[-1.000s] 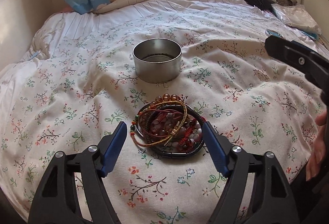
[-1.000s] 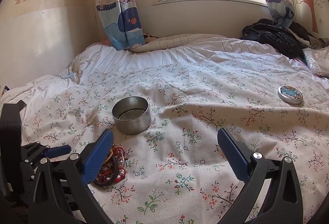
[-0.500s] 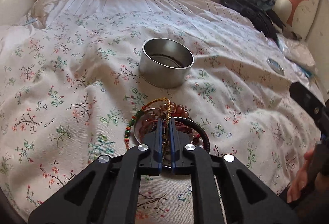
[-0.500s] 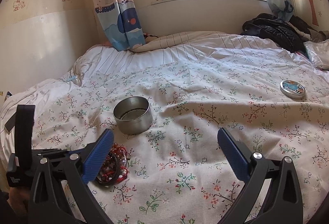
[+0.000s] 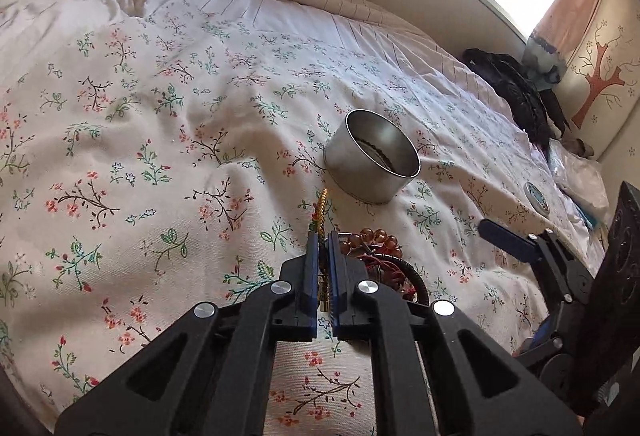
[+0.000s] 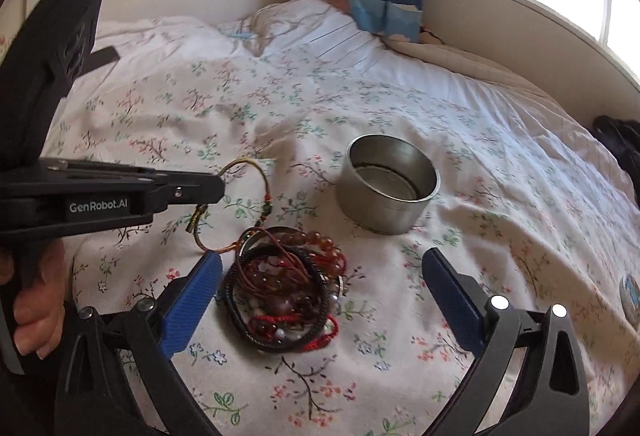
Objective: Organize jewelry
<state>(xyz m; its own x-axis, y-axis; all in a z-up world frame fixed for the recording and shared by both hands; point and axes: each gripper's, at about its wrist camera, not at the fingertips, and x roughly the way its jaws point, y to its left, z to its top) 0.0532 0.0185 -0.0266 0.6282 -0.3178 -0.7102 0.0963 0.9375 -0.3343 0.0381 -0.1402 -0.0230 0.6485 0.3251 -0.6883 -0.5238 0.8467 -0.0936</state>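
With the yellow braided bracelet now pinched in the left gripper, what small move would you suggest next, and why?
Probably lift the left gripper a little, then carry it toward the round silver tin. It is shut on the yellow braided cord bracelet, whose lower loop still seems to touch the tangled pile of beaded bracelets, while the tin stands open beyond the pile.

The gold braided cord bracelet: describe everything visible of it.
The gold braided cord bracelet is a thin woven loop with small green and red beads and a short knotted tail. The shut left gripper pinches it, holding it tilted up; its lower end still meets the jewelry pile, near the metal tin.
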